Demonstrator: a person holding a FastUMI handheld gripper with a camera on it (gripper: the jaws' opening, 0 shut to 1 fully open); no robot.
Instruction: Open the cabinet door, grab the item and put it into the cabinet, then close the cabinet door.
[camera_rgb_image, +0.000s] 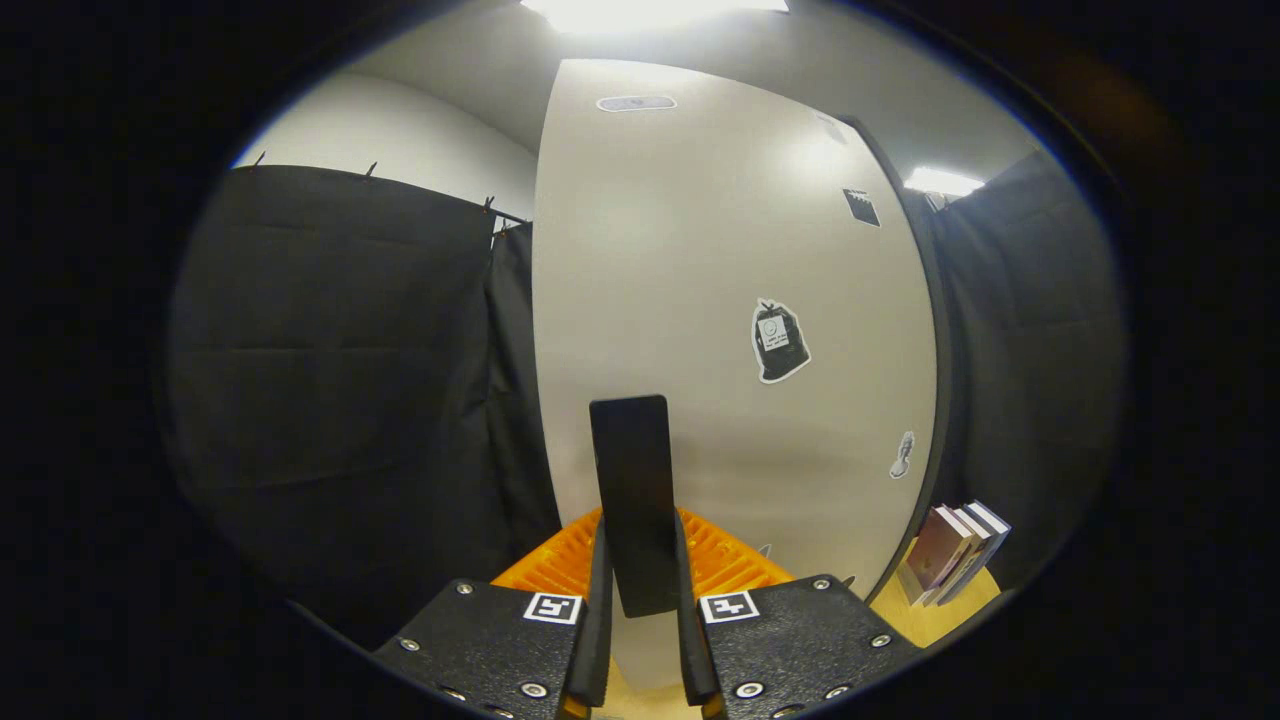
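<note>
The gripper (640, 640) is clamped on a flat black rectangular slab (632, 500) standing upright between its fingers, with the pale white cabinet door (700, 300) straight ahead.

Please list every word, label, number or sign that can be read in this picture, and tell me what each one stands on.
No text can be read.
Bag-shaped black sticker on the pale cabinet door: its small white label is too blurred.
Small black square sticker higher on that door: too small.
Stack of books beside the door: nothing legible.
Flat black rectangular item, which the gripper is shut on: blank.
Square black-and-white markers on the gripper: patterns, not words.
</note>
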